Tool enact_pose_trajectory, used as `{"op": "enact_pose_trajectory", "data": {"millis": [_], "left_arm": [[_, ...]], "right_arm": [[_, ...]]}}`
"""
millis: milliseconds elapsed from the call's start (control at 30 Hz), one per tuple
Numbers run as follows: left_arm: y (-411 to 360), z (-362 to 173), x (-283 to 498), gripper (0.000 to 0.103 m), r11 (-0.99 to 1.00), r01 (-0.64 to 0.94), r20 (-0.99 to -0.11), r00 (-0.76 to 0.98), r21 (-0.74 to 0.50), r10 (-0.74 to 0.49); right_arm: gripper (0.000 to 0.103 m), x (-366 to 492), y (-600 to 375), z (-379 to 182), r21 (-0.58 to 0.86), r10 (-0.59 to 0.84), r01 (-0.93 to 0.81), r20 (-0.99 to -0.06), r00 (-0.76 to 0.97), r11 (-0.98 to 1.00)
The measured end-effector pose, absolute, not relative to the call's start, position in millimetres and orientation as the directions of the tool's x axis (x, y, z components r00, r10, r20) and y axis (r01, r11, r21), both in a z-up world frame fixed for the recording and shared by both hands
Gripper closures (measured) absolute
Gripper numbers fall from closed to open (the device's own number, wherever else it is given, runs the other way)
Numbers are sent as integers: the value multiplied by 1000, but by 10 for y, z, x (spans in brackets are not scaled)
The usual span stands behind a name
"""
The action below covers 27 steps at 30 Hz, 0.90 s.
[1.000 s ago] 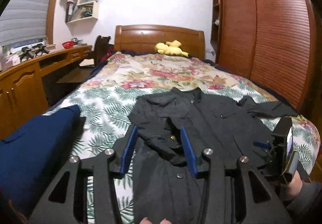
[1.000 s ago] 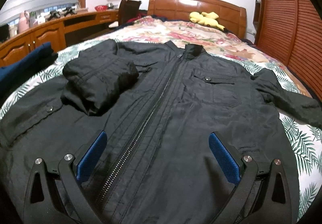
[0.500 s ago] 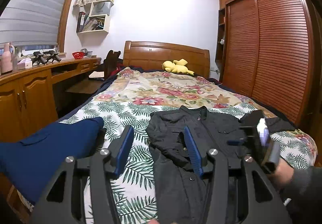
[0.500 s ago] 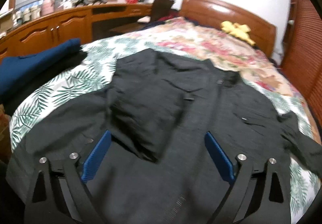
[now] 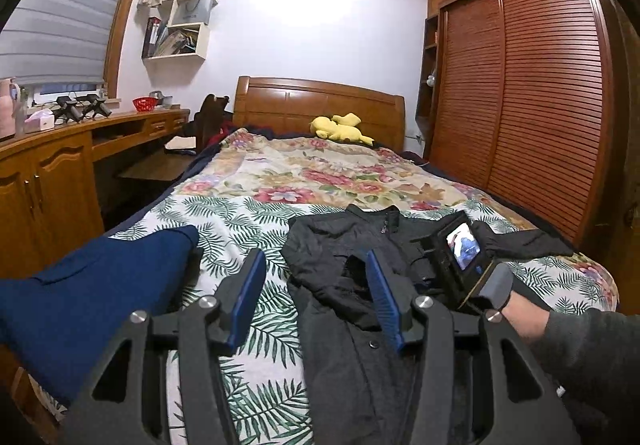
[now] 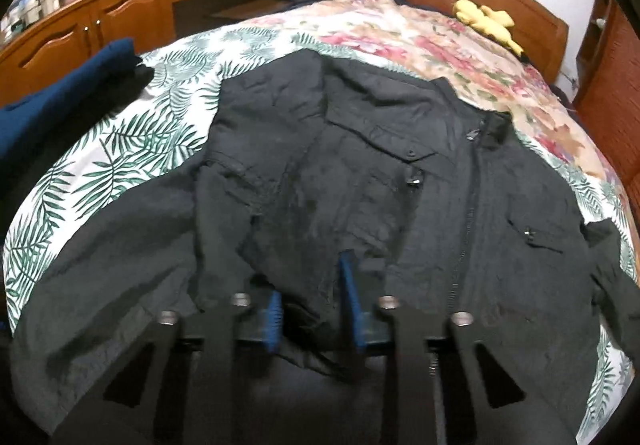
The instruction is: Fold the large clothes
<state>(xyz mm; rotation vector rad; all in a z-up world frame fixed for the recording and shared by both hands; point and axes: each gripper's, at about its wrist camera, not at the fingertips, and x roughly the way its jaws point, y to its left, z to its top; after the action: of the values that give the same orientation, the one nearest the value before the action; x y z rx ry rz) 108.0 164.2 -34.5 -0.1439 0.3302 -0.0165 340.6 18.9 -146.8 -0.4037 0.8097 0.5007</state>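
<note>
A black zip-front jacket [image 6: 440, 205] lies face up across the foot of the bed, one sleeve folded over its chest. My right gripper [image 6: 310, 305] points down at that folded sleeve. Its jaws are closing, and the blue pads [image 6: 274, 319] pinch a ridge of the black cloth between them. In the left wrist view the jacket [image 5: 340, 273] lies just right of centre. There my left gripper [image 5: 316, 285] hovers over its near left edge, open about halfway with nothing between its pads. A hand [image 5: 524, 313] holds the right tool over the jacket's middle.
A navy blue garment [image 5: 80, 293] lies at the bed's left edge. A yellow plush toy [image 5: 340, 129] rests by the wooden headboard [image 5: 320, 101]. A wooden desk [image 5: 48, 165] runs along the left, and a slatted wardrobe [image 5: 540, 105] along the right. Bare bedspread [image 5: 280, 173] stretches beyond the jacket.
The right jaws went from wide apart to nearly together on the folded sleeve as that gripper shifted left over the jacket. The left gripper drew back from the jacket, then held still.
</note>
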Motion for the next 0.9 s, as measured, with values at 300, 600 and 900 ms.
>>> {"op": "enact_pose_trajectory", "data": {"millis": [300,600,900], "left_arm": [[1417,-448,1298,52,987,39,-382,919,-154,-96],[972,-567,1490,52,987,110,-436,887,-115,-149],[673,-600,1598,52,984,148,-458,871,-94,-175]], "right_arm": [[100,2970,-494,-842,-100,383,-551,-617,687,828],[100,2215,-1129,-481,-86,369,-469,-500,784,879],[98,2319,-1571,-1017,-40,219,-325,-660,718,945]]}}
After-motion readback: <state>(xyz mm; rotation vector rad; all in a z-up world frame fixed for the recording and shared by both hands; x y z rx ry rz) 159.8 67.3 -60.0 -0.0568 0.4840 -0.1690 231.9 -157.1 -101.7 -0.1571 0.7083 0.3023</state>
